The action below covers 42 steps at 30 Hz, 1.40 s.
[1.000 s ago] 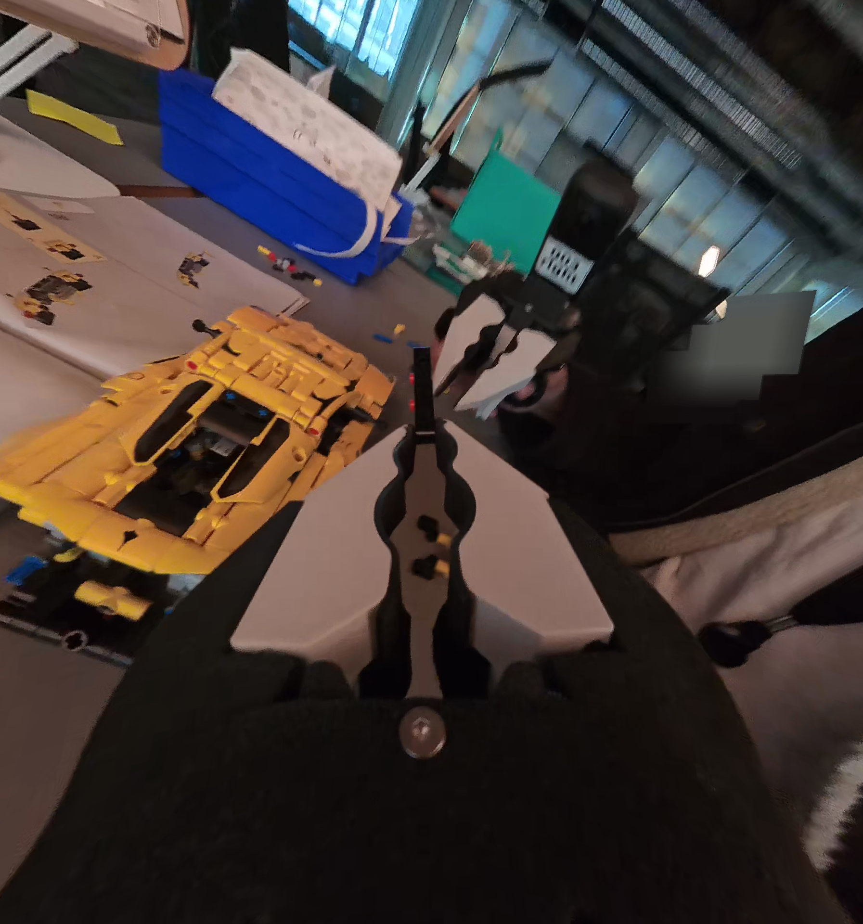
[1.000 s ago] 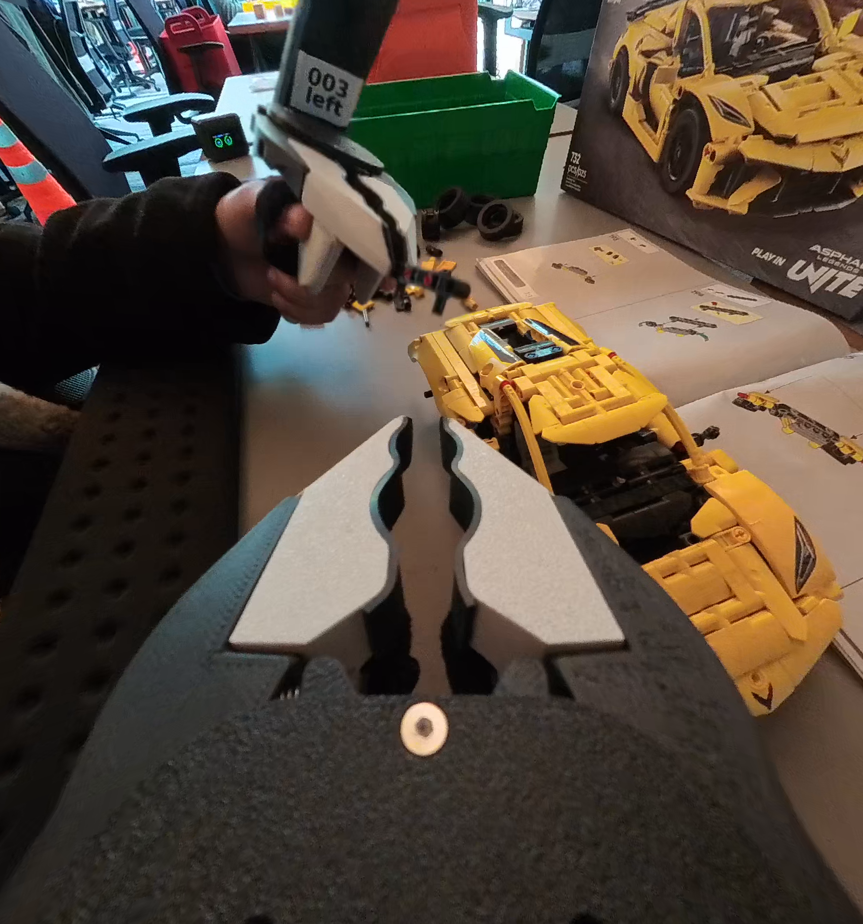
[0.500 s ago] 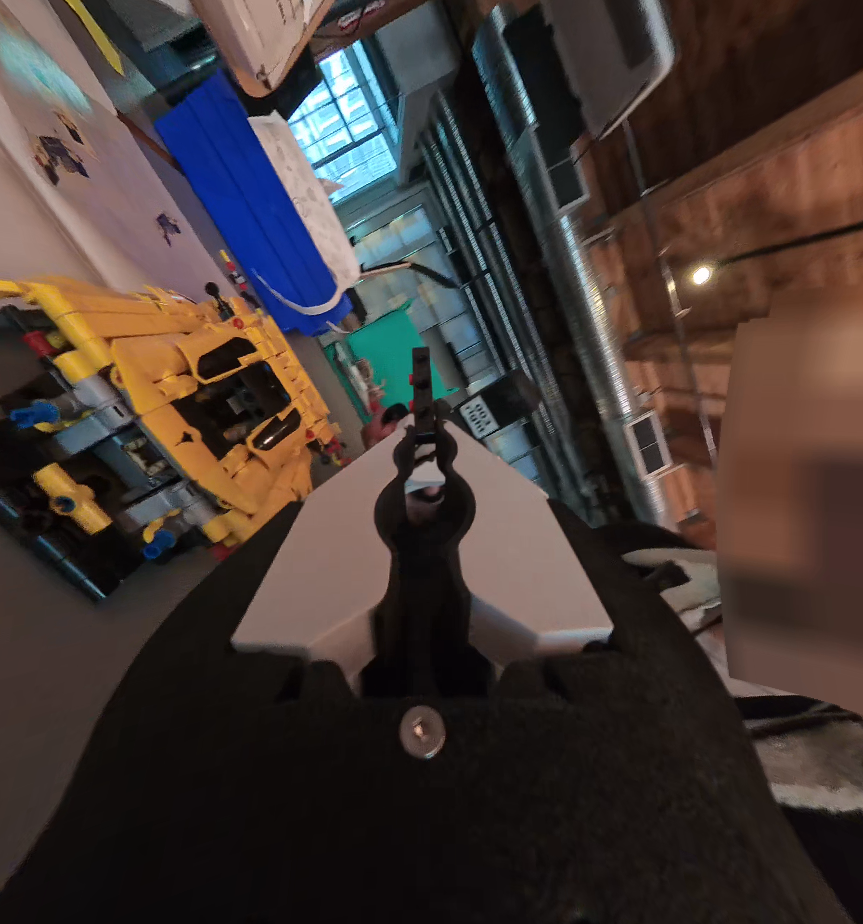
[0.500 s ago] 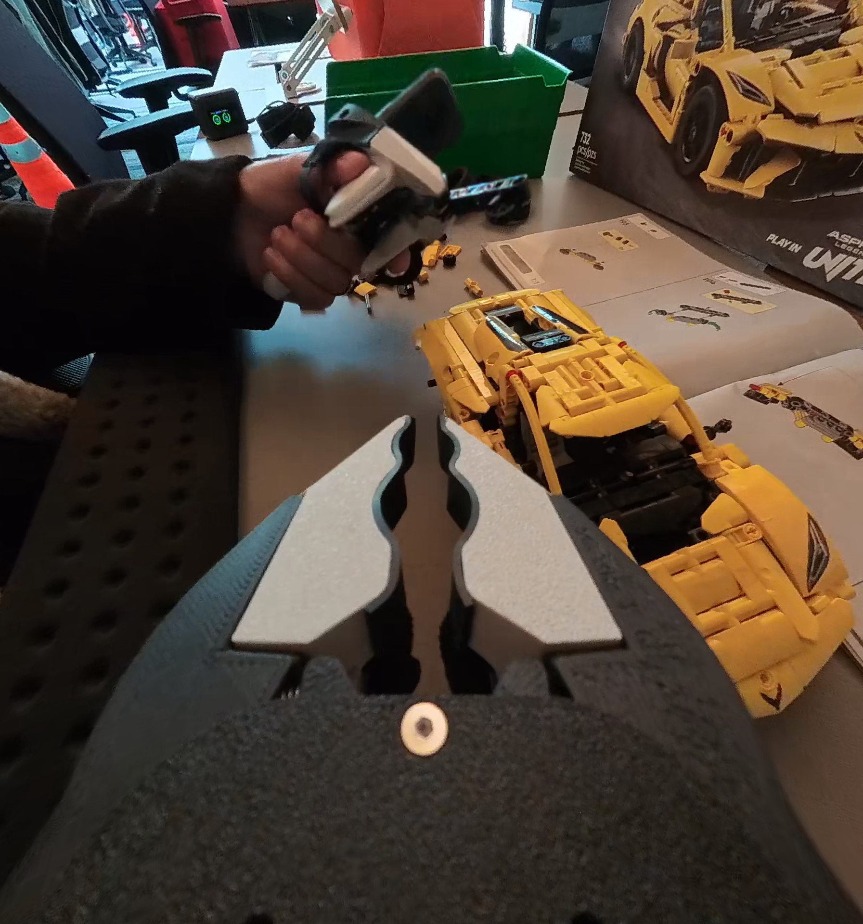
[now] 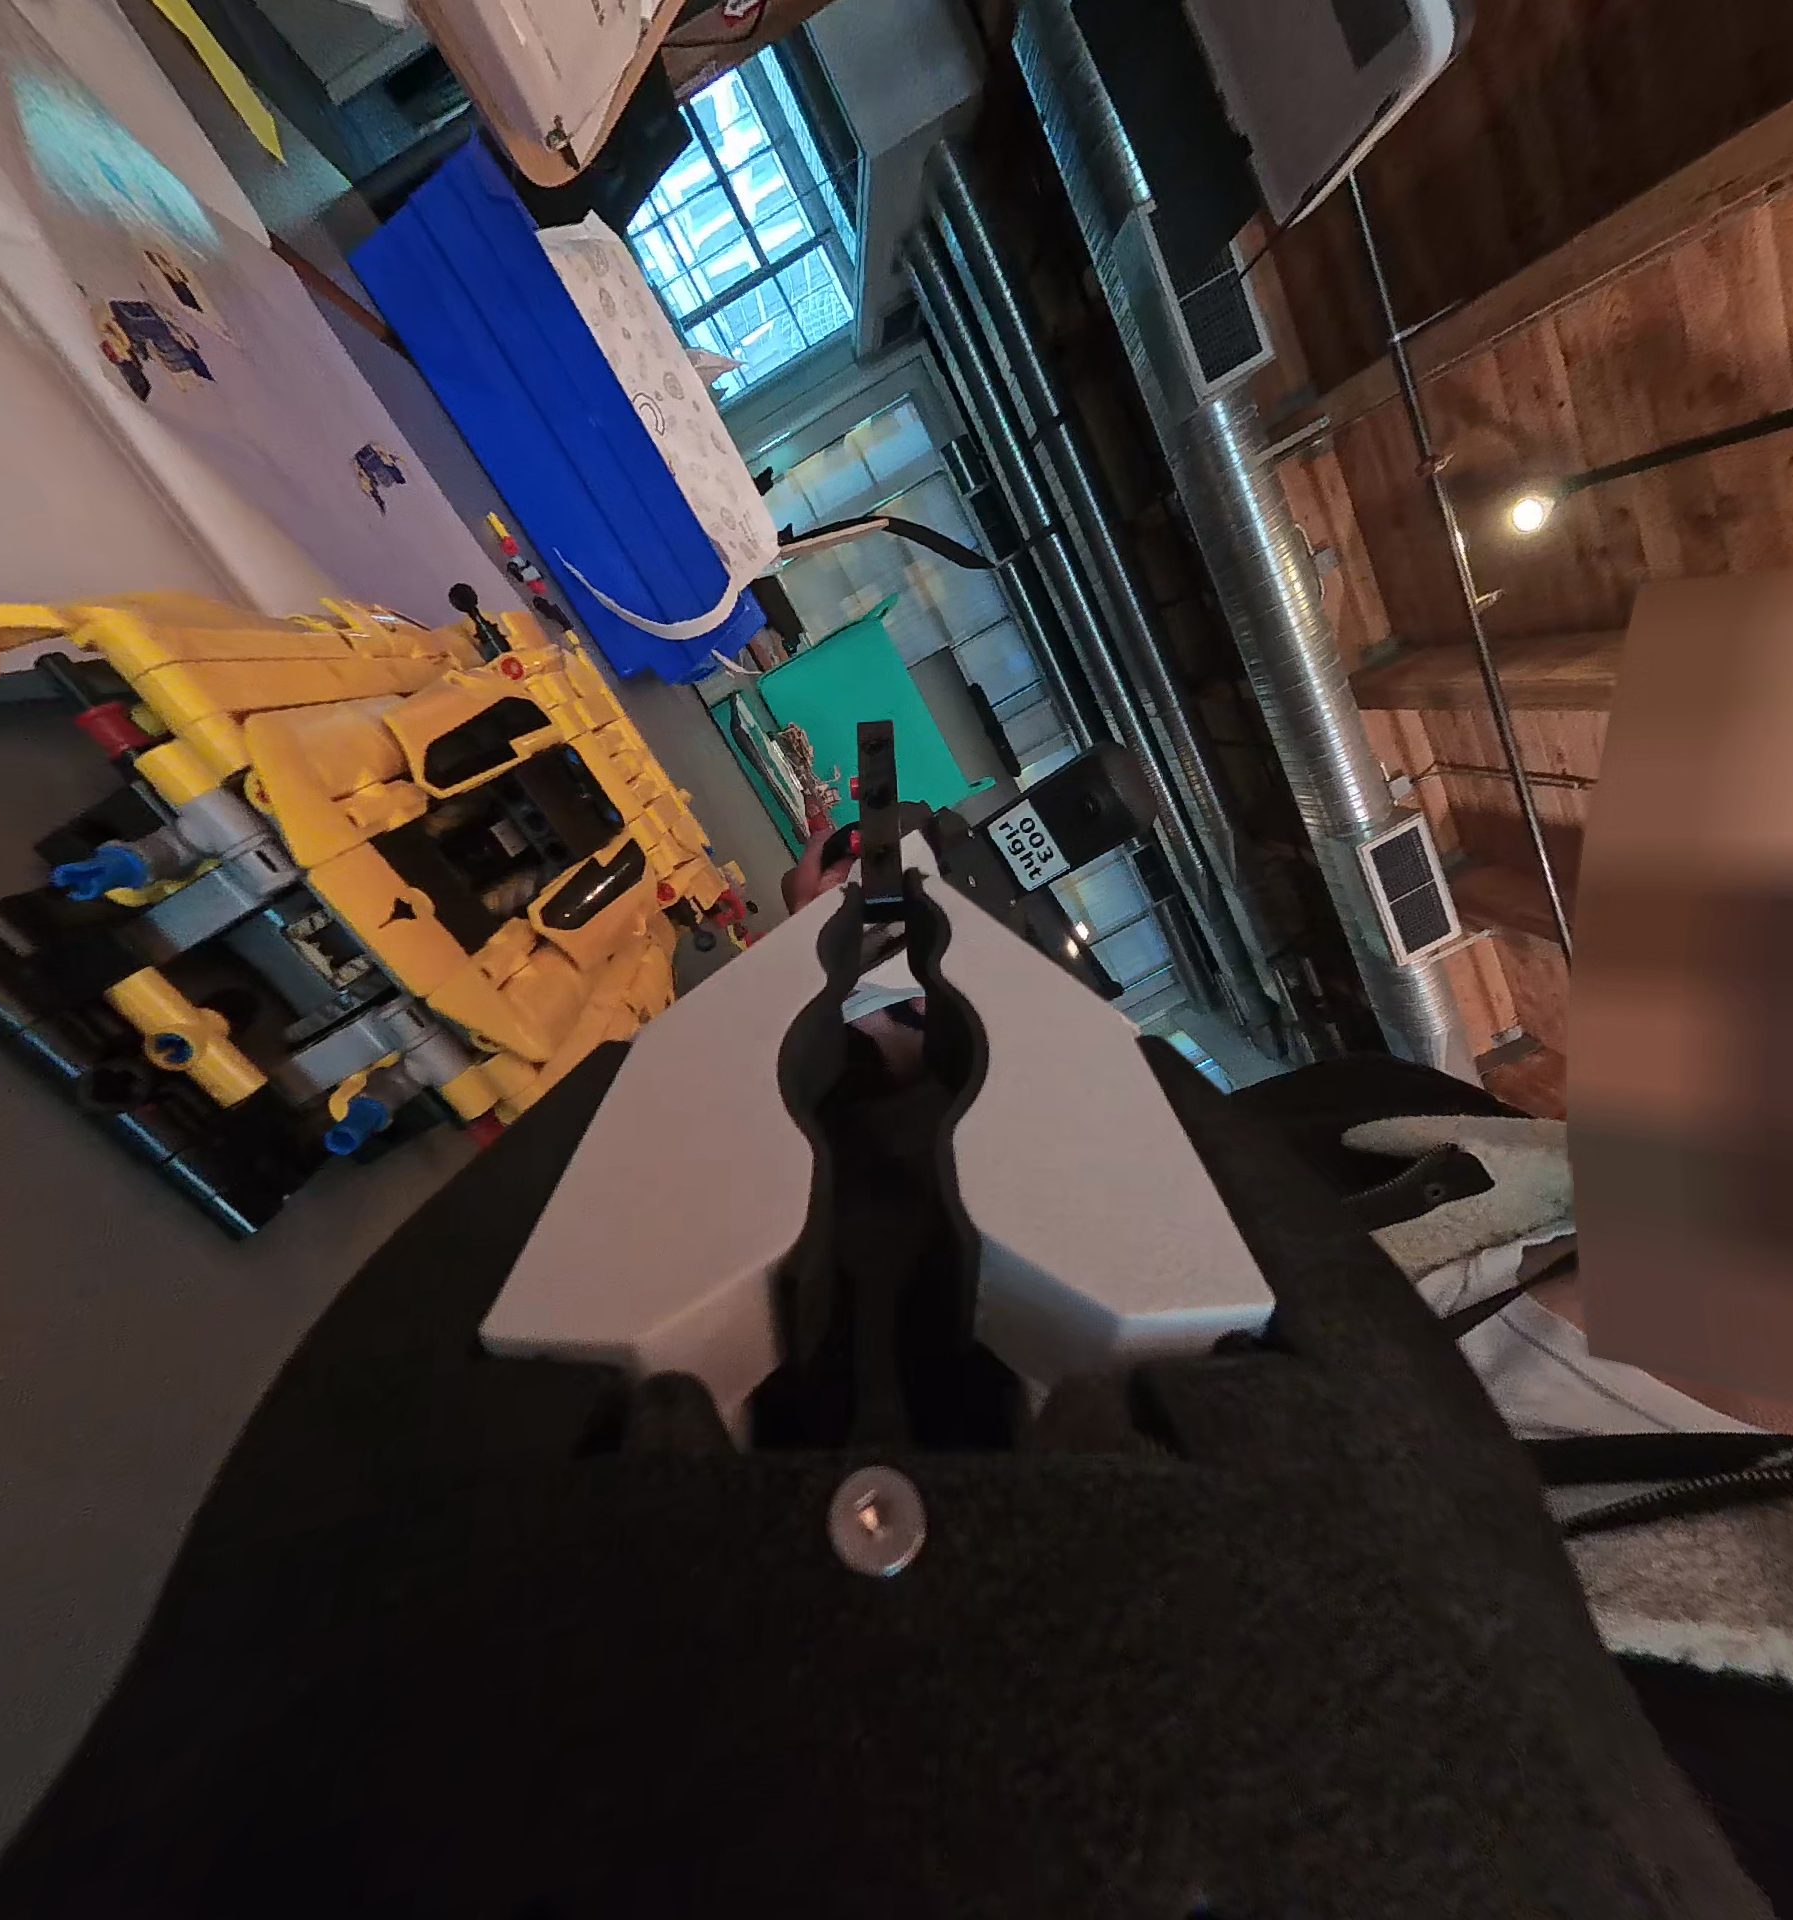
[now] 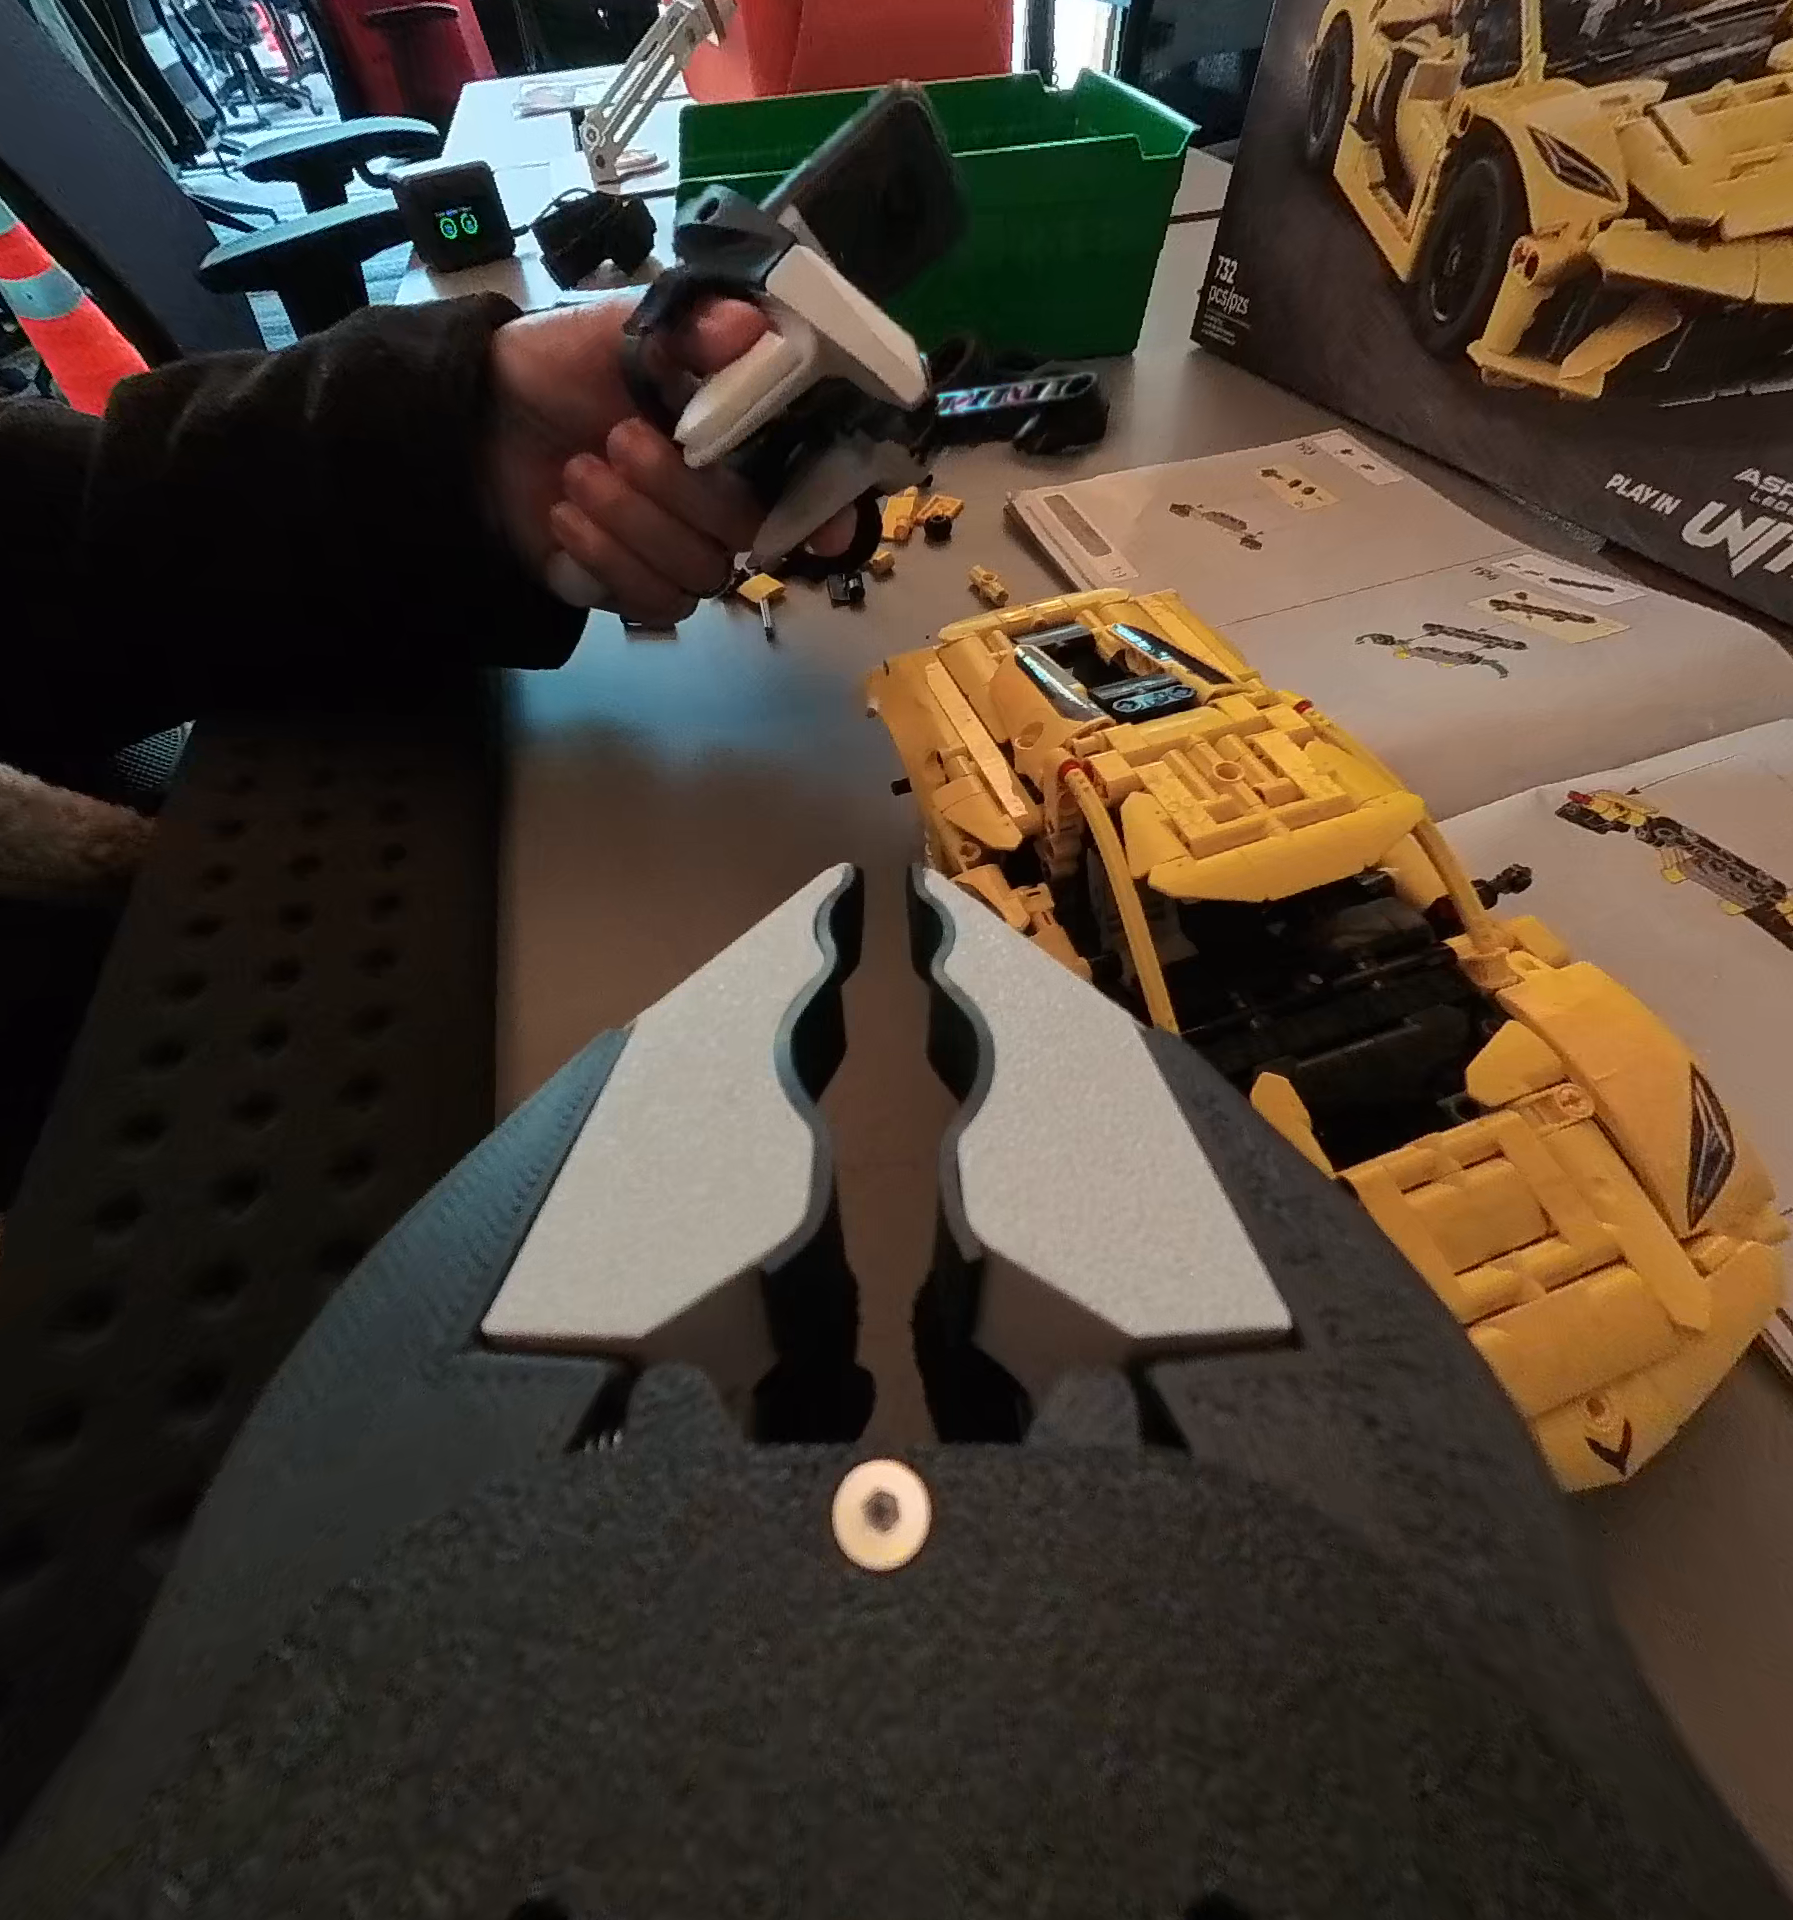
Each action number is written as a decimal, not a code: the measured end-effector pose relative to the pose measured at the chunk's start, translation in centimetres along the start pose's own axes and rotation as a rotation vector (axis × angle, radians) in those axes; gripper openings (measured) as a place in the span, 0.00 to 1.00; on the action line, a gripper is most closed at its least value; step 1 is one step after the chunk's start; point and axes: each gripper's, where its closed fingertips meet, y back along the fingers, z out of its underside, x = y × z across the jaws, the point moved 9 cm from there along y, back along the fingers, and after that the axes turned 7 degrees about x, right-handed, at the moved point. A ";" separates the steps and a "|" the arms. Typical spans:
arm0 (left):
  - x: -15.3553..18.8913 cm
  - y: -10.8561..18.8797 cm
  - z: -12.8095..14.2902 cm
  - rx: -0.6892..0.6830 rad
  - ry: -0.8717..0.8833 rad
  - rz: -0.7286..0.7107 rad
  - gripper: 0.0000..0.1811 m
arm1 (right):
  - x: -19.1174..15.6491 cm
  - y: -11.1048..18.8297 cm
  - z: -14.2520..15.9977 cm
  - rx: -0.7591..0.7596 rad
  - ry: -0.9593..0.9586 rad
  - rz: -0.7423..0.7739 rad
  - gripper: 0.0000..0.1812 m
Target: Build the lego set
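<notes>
The yellow lego car [image 6: 1235,883] stands on the grey table, just right of my right gripper [image 6: 884,883]. The right gripper's fingers are a narrow gap apart and hold nothing. My left gripper [image 5: 879,906] is shut on a thin black lego beam [image 5: 876,800] that sticks out past its tips. In the right wrist view, a hand holds the left gripper [image 6: 913,416] in the air beyond the car, rolled on its side, with the beam [image 6: 1017,398] pointing right. The car also shows in the left wrist view [image 5: 383,831], with the right gripper [image 5: 1037,847] behind the beam.
Loose small yellow and black pieces [image 6: 871,551] lie under the left gripper. Open instruction booklets [image 6: 1391,582] and the set's box [image 6: 1546,260] lie right of the car. A green bin [image 6: 1027,208] stands at the back. A blue bin [image 5: 549,416] is beyond the car. A black perforated chair [image 6: 248,1039] is at the left. One gripper's finger ends stand about 12 centimeters off the other's.
The left gripper has rolled onto its side and risen, still holding the black beam, which now points sideways. The right gripper has barely moved.
</notes>
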 end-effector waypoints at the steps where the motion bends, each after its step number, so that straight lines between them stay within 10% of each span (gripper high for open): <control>1: 0.0 0.0 0.0 -0.003 -0.004 -0.006 0.03 | 0.0 0.0 0.0 -0.002 0.000 0.000 0.04; 42: 0.1 -0.1 -0.1 -0.032 -0.078 -0.055 0.04 | -0.1 -0.2 0.2 -0.007 -0.034 -0.033 0.04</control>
